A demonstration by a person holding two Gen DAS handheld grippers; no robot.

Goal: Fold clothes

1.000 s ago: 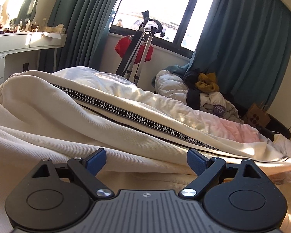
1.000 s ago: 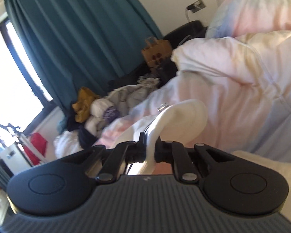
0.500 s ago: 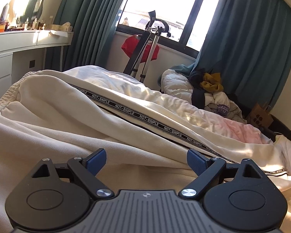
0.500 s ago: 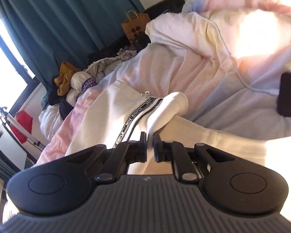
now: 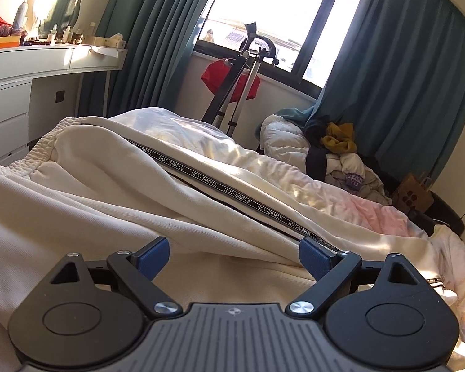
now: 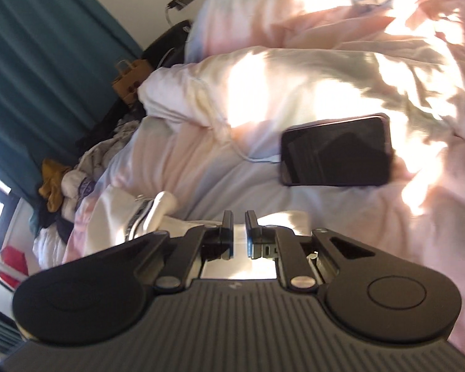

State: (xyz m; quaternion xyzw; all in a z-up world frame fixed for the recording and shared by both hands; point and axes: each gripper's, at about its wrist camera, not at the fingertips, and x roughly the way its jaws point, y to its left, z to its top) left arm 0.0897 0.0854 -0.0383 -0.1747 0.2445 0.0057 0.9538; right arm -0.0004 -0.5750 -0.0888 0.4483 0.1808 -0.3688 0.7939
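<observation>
Your left gripper: jaws spread wide, empty, over cream trousers lying across the bed. Your right gripper: jaws nearly clenched, nothing between them; trouser end just left. Phone on bedding beyond.

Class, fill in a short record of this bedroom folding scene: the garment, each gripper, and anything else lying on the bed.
Garment: cream trousers with a NOT-SIMPLE stripe, spread over pink bedding
Left gripper: fingers wide apart above the trousers, empty
Right gripper: fingers almost together, nothing clearly between them
Also on bedding: dark phone, lying flat
Beyond the bed: heap of clothes by the teal curtain
</observation>
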